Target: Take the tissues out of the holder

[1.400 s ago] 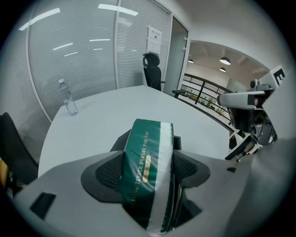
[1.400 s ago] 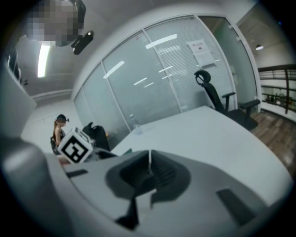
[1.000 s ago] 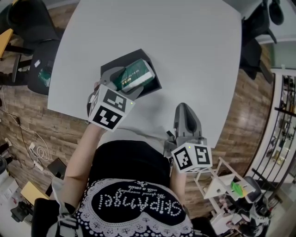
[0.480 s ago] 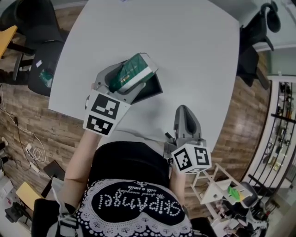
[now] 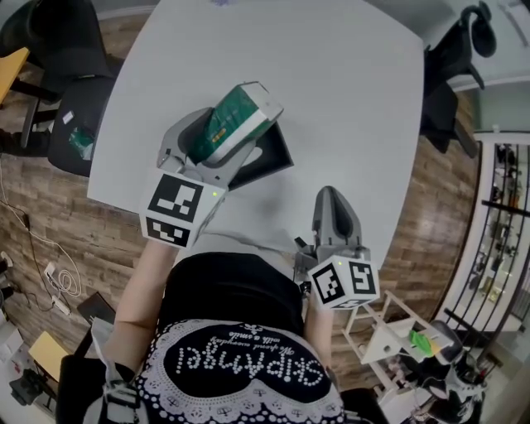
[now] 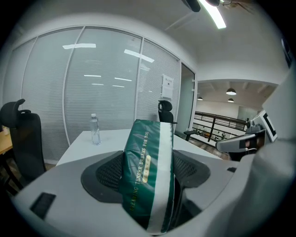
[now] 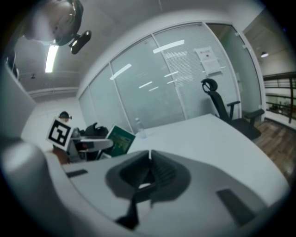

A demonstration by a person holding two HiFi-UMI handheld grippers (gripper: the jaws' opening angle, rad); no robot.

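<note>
We see the left gripper (image 5: pixel 217 147) clamped on the green tissue pack (image 5: pixel 238 114), its jaws spread just as wide as the pack and pressing on both broad faces. The pack is held tilted above the black holder (image 5: pixel 273 159) and clear of it, with its white-banded end pointing away from the person. The holder sits on the white table (image 5: pixel 348 83), partly hidden under the pack and the gripper.

The right gripper (image 5: pixel 330 195) rests to the right of the holder and nearer the person, at the table's near edge. Its jaws are pressed together with nothing between them.

Around the holder, the tabletop is a plain, pale, matte surface with rounded corners. Far beyond the holder, at the table's far side, we see a clear water bottle (image 6: pixel 95 129) standing upright.

Past the bottle runs a glass wall with closed blinds (image 6: pixel 106 83), and a strip light (image 6: pixel 215 11) glows on the ceiling. A black office chair (image 5: pixel 58 33) stands off the table to the left of the holder, another (image 5: pixel 451 79) well to its right. The floor (image 5: pixel 91 224) is wood-patterned plank. A white rack (image 5: pixel 389 327) stands near the person's right side, well apart from the holder.
</note>
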